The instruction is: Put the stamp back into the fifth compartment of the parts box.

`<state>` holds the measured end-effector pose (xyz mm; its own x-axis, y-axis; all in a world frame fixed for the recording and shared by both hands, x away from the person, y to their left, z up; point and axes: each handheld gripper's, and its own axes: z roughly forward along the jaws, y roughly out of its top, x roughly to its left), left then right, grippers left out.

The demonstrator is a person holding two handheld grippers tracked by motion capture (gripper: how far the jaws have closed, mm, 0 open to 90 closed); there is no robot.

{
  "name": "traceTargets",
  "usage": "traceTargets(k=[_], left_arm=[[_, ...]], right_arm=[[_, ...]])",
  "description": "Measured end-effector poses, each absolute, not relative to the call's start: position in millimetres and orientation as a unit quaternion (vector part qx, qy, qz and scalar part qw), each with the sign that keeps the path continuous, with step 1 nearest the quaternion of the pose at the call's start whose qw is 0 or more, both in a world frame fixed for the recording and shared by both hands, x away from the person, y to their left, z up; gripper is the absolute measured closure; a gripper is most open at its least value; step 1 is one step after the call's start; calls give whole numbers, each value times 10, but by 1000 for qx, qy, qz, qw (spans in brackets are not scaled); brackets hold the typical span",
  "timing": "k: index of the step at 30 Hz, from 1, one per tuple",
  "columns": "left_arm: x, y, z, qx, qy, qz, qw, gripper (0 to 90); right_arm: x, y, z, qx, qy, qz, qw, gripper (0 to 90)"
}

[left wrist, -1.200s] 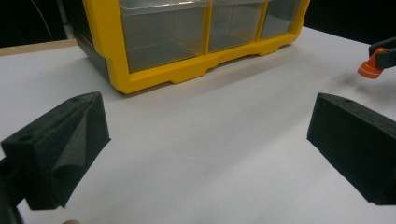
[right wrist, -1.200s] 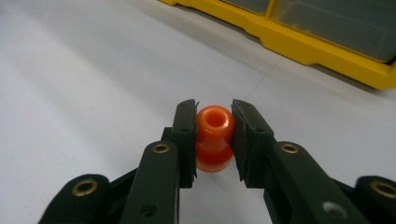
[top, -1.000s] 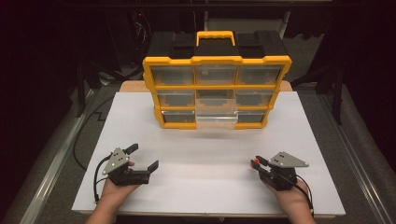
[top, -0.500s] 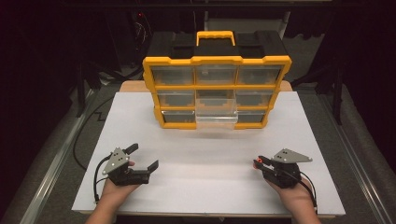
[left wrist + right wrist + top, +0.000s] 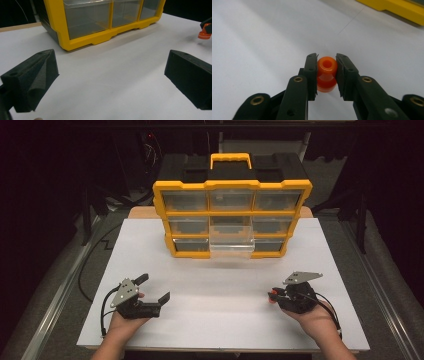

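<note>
- The right gripper [image 5: 326, 75] is clenched on a small orange plastic spool-shaped piece with a hole through its middle [image 5: 326, 74]; the 2 black jaws press it from both sides, and it hangs a little above the white table top [image 5: 225, 320].
- In the high view this gripper [image 5: 274, 296] is near the person's edge of the table, on the right, with the orange piece [image 5: 272, 296] at its tip, well apart from the yellow and black plastic organizer case with clear drawers [image 5: 230, 215].
- The left gripper [image 5: 152, 290] is released: its jaws stand wide apart and hold nothing; it rests low at the left side of the table, also far from the case.
- The clear plastic drawer in the middle of the bottom row [image 5: 231, 245] is pulled out toward the person (the other drawers look pushed in).
- I judge that the step in hand is the carrying: the piece is grasped and lifted, not yet brought to the case.
- The next move probably calls for moving the right gripper forward and a little to the left, until the piece is over the open drawer, then loosening the jaws there.
- The left gripper may be needed after that, to push the drawer closed.
</note>
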<state>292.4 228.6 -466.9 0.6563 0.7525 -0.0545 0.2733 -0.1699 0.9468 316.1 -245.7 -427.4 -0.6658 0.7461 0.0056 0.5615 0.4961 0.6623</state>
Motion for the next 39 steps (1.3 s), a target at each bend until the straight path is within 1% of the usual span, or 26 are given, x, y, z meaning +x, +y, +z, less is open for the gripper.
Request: traceTargets(k=[28,39], left_arm=[[2910,2275,-4664,736,344,221,540,2],[2907,2276,-4661,735,341,221,543,2]], right_arm=[[3268,-2355,-4144,336,911,220,93,732],[3338,-2290,-4002,317,929,181,65,733]])
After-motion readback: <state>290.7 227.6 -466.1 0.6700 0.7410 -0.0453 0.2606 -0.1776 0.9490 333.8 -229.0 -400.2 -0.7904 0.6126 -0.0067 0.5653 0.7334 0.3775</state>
